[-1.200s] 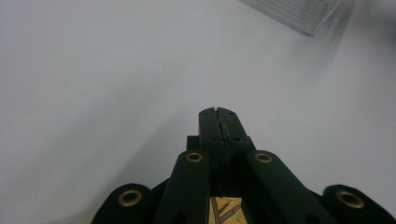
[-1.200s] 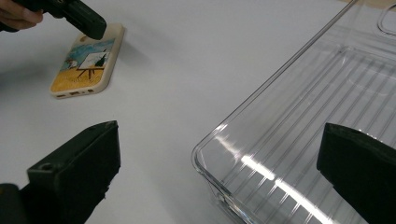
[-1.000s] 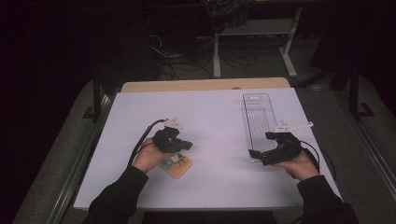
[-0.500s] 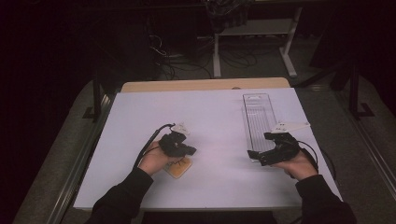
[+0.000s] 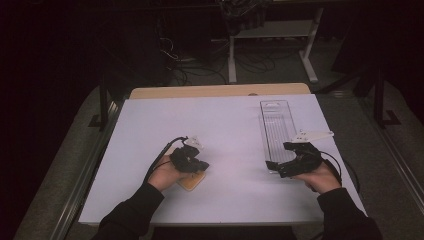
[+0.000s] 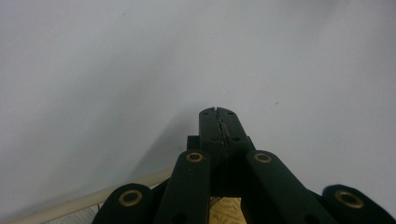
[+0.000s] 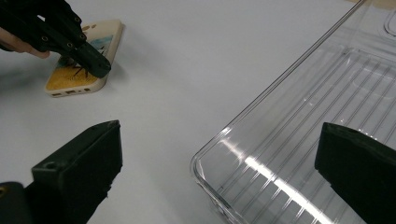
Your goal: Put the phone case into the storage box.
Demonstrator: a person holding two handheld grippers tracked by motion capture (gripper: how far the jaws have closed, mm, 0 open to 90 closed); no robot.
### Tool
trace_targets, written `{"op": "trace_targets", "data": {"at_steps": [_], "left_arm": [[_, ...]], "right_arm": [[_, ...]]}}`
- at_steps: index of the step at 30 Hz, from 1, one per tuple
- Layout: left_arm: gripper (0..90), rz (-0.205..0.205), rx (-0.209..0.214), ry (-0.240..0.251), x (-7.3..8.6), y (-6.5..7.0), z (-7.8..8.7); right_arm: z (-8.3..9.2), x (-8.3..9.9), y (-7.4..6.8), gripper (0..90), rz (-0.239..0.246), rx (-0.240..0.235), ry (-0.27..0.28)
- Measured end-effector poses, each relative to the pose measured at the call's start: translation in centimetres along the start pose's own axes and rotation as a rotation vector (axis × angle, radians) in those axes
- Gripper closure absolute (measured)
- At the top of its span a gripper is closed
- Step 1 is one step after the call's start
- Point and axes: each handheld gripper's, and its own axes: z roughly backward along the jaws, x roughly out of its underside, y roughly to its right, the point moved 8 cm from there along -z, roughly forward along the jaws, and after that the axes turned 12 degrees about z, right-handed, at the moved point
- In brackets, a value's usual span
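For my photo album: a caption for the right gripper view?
Open right gripper faces clear tray; left gripper over phone case.

The white table top [image 5: 225, 130] lies on a wooden board [image 5: 220, 90] whose edge shows along its far side. Beyond that edge, on the dark floor, stands a pale metal stand [image 5: 272, 37] with a low shelf, and loose cables [image 5: 192, 70] lie just left of it.

One phone case [image 7: 85, 58], one clear tray [image 5: 277, 129], two grippers [image 5: 192, 161]
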Motion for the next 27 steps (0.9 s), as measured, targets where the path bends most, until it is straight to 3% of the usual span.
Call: {"op": "trace_targets", "data": {"at_steps": [2, 7, 16, 21, 25, 27], "left_arm": [[89.6, -0.022, -0.007, -0.025, 0.2, -0.1, 0.0], [89.7, -0.003, -0.002, -0.013, 0.2, 0.1, -0.2], [89.7, -0.017, -0.006, -0.047, 1.3, 0.2, 0.6], [89.8, 0.004, 0.001, -0.05, 2.3, 0.4, 1.3], [89.8, -0.009, -0.004, -0.07, 3.2, 0.4, 2.0], [89.8, 0.014, -0.002, -0.061, 3.5, 0.6, 2.2]], "right_arm": [[0.0, 0.0, 0.0, 0.0, 0.0, -0.001, -0.001], [0.0, 0.0, 0.0, 0.0, 0.001, -0.003, 0.0], [0.1, 0.1, 0.0, 0.0, 0.002, -0.007, -0.001], [0.1, 0.1, 0.0, 0.0, 0.001, -0.006, -0.002], [0.1, 0.1, 0.0, 0.0, 0.001, -0.006, -0.001], [0.1, 0.1, 0.0, 0.0, 0.001, -0.006, -0.001]]}}
